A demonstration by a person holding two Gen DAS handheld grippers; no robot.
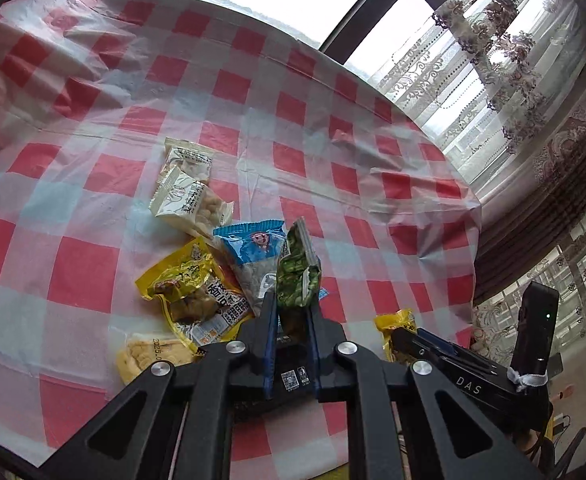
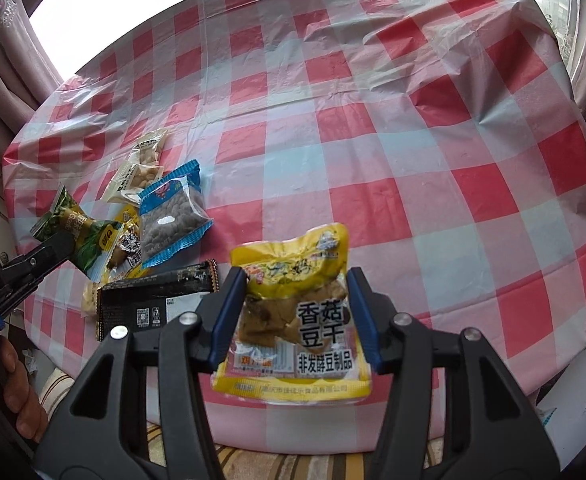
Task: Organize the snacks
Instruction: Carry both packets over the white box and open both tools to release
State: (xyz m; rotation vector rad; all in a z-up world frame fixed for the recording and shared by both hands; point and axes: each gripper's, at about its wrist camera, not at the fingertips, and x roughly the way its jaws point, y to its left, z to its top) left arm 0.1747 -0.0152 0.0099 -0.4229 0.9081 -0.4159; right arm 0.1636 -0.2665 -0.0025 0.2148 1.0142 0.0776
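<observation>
Now | left gripper (image 1: 291,312) fingers pinching green packet (image 1: 298,276) (crumpled) | right gripper (image 2: 297,316) fingers pinching yellow tofu pouch (image 2: 297,312)

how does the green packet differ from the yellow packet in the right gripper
The green packet is small, crumpled and pinched edge-on between nearly closed fingers of the left gripper. The yellow packet is larger, lies flat facing the camera and is held across its width, so the right gripper stands wider. The green one shows green peas, the yellow one brown pieces. Both are sealed snack packets lifted off the table.
</observation>
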